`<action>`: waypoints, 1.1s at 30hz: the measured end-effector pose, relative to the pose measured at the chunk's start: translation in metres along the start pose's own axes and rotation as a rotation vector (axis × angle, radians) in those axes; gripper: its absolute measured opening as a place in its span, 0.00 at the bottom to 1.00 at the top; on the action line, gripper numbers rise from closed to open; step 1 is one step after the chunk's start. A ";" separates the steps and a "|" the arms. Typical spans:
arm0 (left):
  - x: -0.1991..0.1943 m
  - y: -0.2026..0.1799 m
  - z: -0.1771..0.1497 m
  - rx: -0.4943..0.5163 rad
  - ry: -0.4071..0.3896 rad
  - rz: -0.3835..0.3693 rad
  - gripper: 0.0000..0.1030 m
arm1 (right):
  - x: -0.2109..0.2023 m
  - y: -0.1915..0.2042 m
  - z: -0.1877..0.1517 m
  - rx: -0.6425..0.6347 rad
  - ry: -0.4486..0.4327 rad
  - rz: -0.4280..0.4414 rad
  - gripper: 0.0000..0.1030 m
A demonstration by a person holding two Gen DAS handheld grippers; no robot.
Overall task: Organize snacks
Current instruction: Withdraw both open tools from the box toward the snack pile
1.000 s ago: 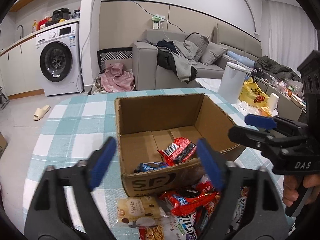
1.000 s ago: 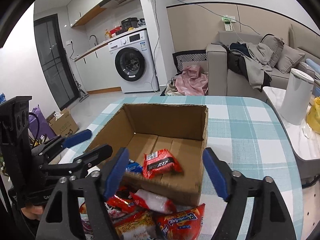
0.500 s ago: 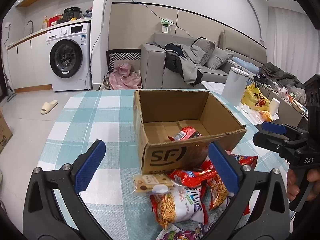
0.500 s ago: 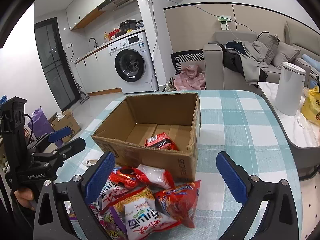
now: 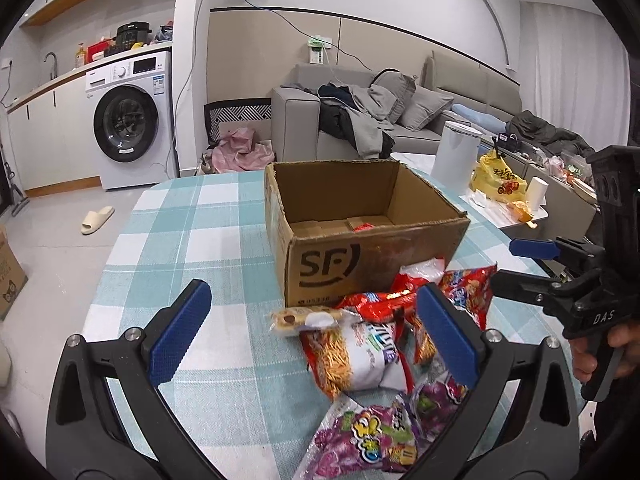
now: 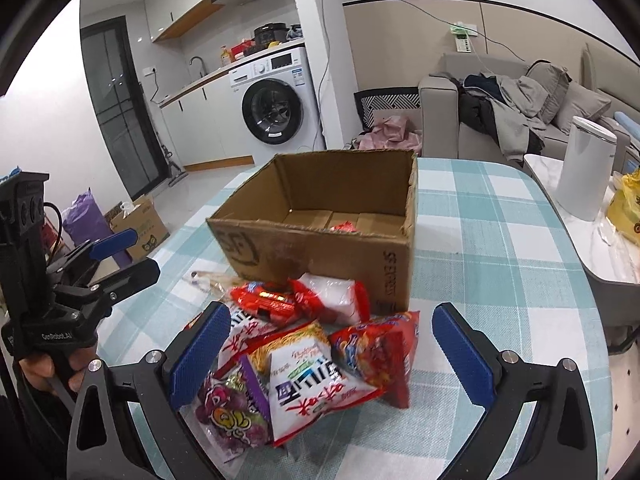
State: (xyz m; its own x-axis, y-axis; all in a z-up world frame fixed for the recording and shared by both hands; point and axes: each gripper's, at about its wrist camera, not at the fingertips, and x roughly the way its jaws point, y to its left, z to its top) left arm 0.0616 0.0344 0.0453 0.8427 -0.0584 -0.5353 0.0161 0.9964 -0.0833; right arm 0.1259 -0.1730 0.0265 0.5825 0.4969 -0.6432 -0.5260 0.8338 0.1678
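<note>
Grippers left [image 5: 312, 332], right [image 6: 332, 354] wide apart, empty; box [image 5: 332, 264] wall hides red packet [image 5: 362, 227].

Cardboard box [image 5: 372, 264] sits mid-table [image 5: 192, 240], open side up; one snack packet [image 5: 362, 227] lies in it. Pile of snack packets [image 6: 312, 344] on the table directly before the box's near wall, some touching it. Washing machine [image 5: 128, 120] behind, left. Sofa [image 5: 360, 120] behind the box (clothes on it). Side table [image 6: 600, 256] right of the table, white canister [image 6: 586, 168] on it.
</note>
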 end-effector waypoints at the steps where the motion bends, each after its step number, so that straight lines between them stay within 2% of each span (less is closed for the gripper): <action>1: 0.000 -0.001 -0.001 -0.001 0.004 -0.001 0.99 | 0.000 0.002 -0.002 -0.003 0.003 0.001 1.00; 14: -0.008 0.001 -0.029 -0.046 0.062 -0.050 0.99 | -0.002 0.006 -0.022 -0.013 0.034 -0.025 1.00; 25: -0.009 0.002 -0.048 -0.084 0.100 -0.055 0.99 | -0.004 0.008 -0.026 -0.009 0.050 -0.028 1.00; 33: -0.007 -0.001 -0.059 -0.068 0.122 -0.053 0.99 | 0.001 0.004 -0.030 -0.007 0.063 -0.056 0.98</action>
State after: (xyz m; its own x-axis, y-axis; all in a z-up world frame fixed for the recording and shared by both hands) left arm 0.0241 0.0297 -0.0008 0.7696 -0.1224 -0.6267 0.0189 0.9854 -0.1691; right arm 0.1058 -0.1763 0.0035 0.5711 0.4334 -0.6971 -0.4986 0.8578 0.1249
